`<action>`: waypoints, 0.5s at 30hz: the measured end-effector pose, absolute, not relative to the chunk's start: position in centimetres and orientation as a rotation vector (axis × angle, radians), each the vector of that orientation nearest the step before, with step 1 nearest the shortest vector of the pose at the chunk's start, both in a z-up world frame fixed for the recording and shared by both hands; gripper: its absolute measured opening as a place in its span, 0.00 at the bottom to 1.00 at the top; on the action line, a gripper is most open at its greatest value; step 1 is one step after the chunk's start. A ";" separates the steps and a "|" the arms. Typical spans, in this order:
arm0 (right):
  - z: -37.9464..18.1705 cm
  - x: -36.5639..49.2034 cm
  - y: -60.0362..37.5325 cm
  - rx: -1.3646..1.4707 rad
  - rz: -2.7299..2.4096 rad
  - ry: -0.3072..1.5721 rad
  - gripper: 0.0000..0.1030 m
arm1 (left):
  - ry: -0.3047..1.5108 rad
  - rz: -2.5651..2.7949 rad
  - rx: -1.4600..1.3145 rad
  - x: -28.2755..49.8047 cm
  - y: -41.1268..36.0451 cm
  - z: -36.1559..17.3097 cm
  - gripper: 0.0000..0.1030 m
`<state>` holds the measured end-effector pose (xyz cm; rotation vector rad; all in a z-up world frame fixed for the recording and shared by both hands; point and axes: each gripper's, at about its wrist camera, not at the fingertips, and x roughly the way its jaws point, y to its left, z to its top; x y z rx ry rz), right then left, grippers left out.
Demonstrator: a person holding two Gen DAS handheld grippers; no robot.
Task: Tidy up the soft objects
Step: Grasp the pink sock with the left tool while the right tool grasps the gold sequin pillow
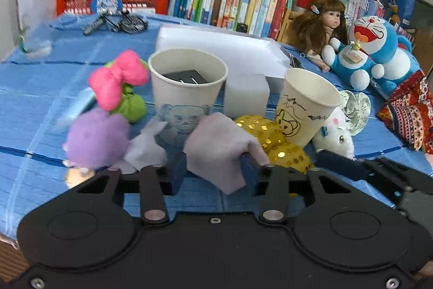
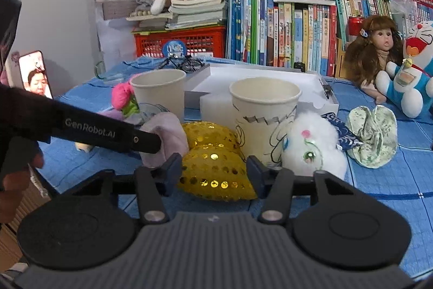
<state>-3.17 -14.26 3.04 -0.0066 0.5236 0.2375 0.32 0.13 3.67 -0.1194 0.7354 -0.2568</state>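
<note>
My left gripper (image 1: 213, 170) is shut on a pale lilac plush piece (image 1: 216, 148), which bulges up between its dark blue fingers (image 1: 177, 171). In the right wrist view that gripper reaches in from the left, its tip against the lilac plush (image 2: 165, 132). My right gripper (image 2: 213, 171) is shut on a yellow sequined soft toy (image 2: 216, 167), one pad on each side of it. The yellow toy (image 1: 270, 134) lies in front of two paper cups (image 1: 186, 83) (image 1: 305, 104). A white fluffy toy (image 2: 314, 145) leans against the right cup (image 2: 265, 110).
On the blue cloth (image 1: 40, 99) lie a pink-bow green toy (image 1: 119, 83), a purple fluffy toy (image 1: 97, 137) and a green patterned pouch (image 2: 373, 137). A white box (image 1: 224, 45) and foam block (image 1: 246, 94) stand behind the cups. A doll (image 1: 322, 20), blue cat plush (image 1: 373, 50) and books line the back.
</note>
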 end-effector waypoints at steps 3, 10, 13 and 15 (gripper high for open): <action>2.7 -2.4 -14.0 0.000 0.244 0.539 0.53 | 0.732 -0.259 -0.104 0.8 -0.5 3.6 0.37; 2.0 -0.8 -13.3 -0.009 0.254 0.558 0.51 | 0.738 -0.250 -0.116 1.2 -0.5 3.3 0.39; 1.4 -0.3 -13.1 -0.007 0.261 0.569 0.49 | 0.748 -0.252 -0.129 1.4 -0.3 3.0 0.40; 1.3 -0.4 -13.1 -0.010 0.264 0.569 0.47 | 0.753 -0.250 -0.126 1.4 -0.3 2.7 0.42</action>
